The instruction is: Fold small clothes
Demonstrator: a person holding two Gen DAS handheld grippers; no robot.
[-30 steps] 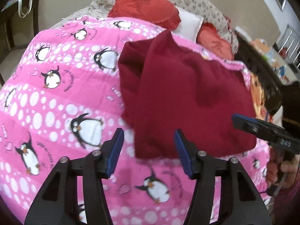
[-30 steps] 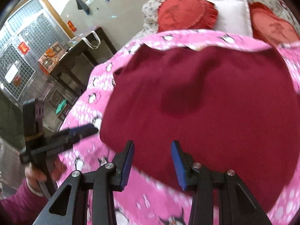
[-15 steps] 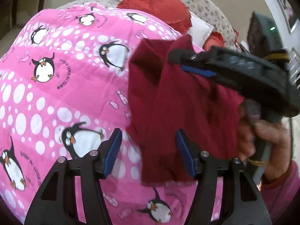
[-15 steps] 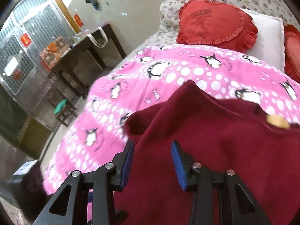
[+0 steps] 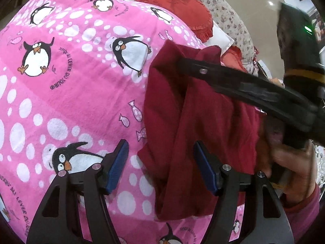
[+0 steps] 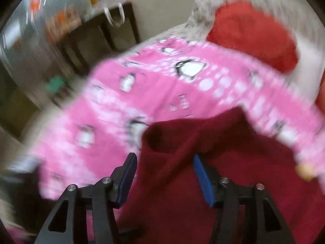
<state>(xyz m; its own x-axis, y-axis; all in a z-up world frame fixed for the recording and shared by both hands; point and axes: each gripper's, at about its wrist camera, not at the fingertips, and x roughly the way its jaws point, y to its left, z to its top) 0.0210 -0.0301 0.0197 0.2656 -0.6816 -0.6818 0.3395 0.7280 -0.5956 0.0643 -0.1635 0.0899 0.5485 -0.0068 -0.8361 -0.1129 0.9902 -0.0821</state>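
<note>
the dark red garment (image 5: pixel 195 122) lies bunched and partly folded on the pink penguin blanket (image 5: pixel 71 93) covering the bed, near a red heart pillow (image 5: pixel 178 6). the left gripper (image 5: pixel 160 166) hovers over its near edge, jaws wide and empty. the right gripper (image 6: pixel 162 172), blurred, has wide jaws either side of a raised fold without clamping it.

The whole right wrist view is smeared by motion blur, so the blanket (image 6: pixel 113 109), the cushion (image 6: pixel 254 38) and the far-left furniture (image 6: pixel 85 40) lack detail. In the left wrist view the right gripper (image 5: pixel 180 65) crosses the garment (image 5: pixel 195 134), hiding its right part; only one finger shows edge-on. The hand (image 5: pixel 290 158) gripping it is blurred and partly hidden.
</note>
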